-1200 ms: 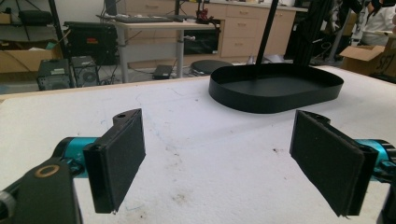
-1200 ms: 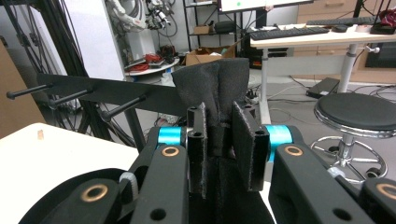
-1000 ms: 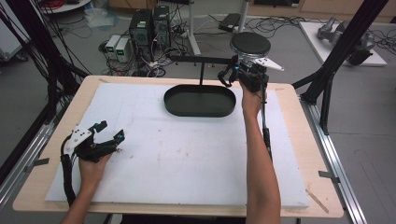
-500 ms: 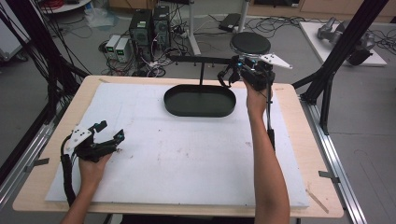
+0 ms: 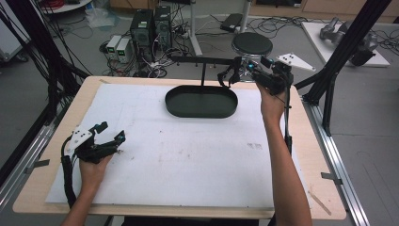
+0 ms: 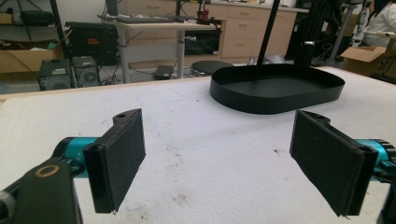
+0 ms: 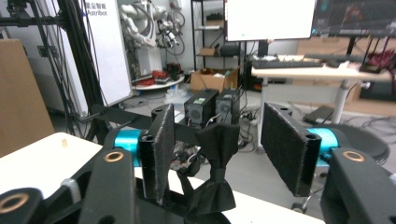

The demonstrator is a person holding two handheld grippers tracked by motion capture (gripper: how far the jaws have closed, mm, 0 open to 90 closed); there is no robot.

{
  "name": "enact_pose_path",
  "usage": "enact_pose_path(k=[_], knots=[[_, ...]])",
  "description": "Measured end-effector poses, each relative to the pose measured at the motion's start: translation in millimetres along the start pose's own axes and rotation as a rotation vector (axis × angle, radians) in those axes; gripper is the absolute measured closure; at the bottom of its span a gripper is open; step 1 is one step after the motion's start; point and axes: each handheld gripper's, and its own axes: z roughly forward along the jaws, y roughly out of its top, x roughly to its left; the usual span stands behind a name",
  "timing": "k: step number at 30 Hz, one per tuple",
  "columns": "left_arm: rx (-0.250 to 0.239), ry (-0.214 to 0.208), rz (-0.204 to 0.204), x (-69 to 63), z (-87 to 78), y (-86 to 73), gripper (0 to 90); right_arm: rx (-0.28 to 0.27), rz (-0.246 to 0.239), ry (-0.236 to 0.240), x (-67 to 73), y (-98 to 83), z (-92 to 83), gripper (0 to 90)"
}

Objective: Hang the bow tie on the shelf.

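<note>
**Right gripper raised at a black cloth on the rack, left gripper resting low on the board**

In the high view the left gripper (image 5: 109,141) is in the lower left of the frame, held by the left hand (image 5: 91,165) low over the white board (image 5: 188,160); in the left gripper view its two black pads (image 6: 122,154) stand wide apart, with bare white surface between them; nothing is held there.

The black oval tray (image 5: 201,101) lies in the upper middle of the high view, on the far part of the board; in the left gripper view the same tray (image 6: 275,88) is in the upper right of the frame, well apart from the pads.

The right gripper (image 5: 230,75) is in the upper right part of the high view, lifted above the far edge of the table, just beyond the right end of the tray; the right hand (image 5: 273,101) holds it, and the grey plate (image 5: 295,61) sits on top of it.

In the right gripper view the jaws are wide; a black cloth (image 7: 212,168), pinched in the middle like a bow, hangs between the pads (image 7: 287,149), nearer to the left one; I cannot tell if it touches that pad; the pads do not press it. Behind the cloth a black bar (image 7: 126,116) of the rack crosses the frame; in the high view this bar (image 5: 202,60) runs over the tray, in the upper middle.
</note>
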Motion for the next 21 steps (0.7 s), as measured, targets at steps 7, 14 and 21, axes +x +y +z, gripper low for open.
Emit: enact_pose_path(k=[7,14,21], knots=[[0.001,0.002,0.004,-0.2,0.0,0.0,18.4,0.007,-0.046,-0.004,6.8,0.5,-27.1,29.7],[0.005,0.001,0.009,-1.2,0.2,0.0,18.4,-0.027,-0.089,-0.016,14.9,-0.8,-54.3,24.4],[0.006,-0.003,0.01,-1.8,0.2,-0.1,18.2,-0.057,-0.139,-0.024,24.6,-7.3,-87.3,20.8]])
